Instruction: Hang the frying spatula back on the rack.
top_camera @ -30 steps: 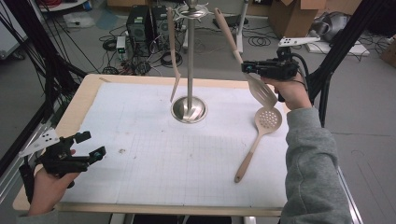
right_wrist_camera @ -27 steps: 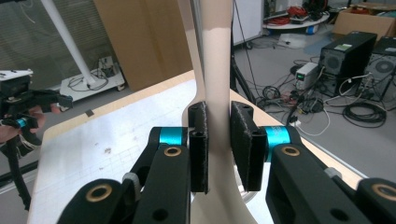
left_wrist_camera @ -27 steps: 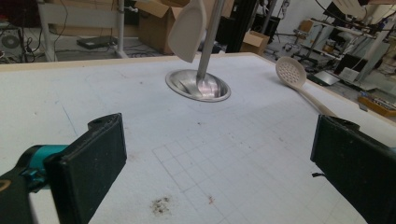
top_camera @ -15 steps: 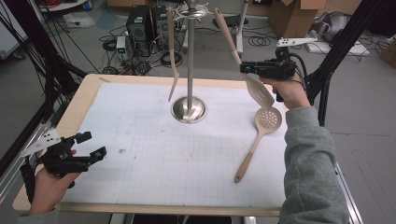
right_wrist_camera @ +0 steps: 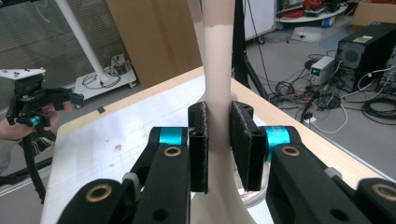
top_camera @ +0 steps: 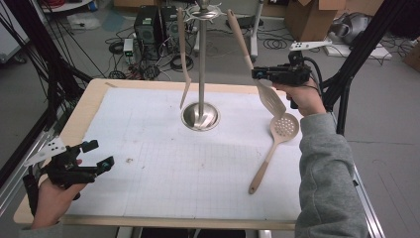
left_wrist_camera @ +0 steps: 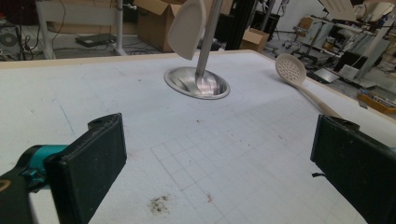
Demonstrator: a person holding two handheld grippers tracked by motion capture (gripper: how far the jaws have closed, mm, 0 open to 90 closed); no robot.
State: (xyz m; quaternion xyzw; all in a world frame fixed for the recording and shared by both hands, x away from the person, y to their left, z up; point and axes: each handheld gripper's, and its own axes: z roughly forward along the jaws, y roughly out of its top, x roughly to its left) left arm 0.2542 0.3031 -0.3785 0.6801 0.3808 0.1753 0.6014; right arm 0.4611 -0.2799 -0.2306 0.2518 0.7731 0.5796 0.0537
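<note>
Right gripper (top_camera: 257,74) sits above the far right edge of the table (top_camera: 94,106), jaws clamped on the neck of a beige slotted spatula (top_camera: 250,62); in the right gripper view I see both black pads (right_wrist_camera: 198,144) pressed flat against the handle (right_wrist_camera: 218,70), with no gap on either side. In the high view the spatula is tilted, its handle rising up and left toward the top ring of the steel utensil stand (top_camera: 200,64) and its slotted blade (top_camera: 271,99) hanging down and right, clear of the mat. I cannot tell whether the handle end is hooked on the ring. Directly below the blade lies a beige skimmer spoon (top_camera: 275,144), flat on the white grid mat (top_camera: 188,163), perforated bowl toward the far side, handle pointing toward me. A second beige utensil (top_camera: 183,54) hangs from the stand on its left side, tip just above the round base (top_camera: 200,116). Left gripper (top_camera: 96,156) is at the near left corner, well apart from the stand, held just over the mat; the left gripper view shows its jaws spread wide with only mat between them, nothing gripped.
</note>
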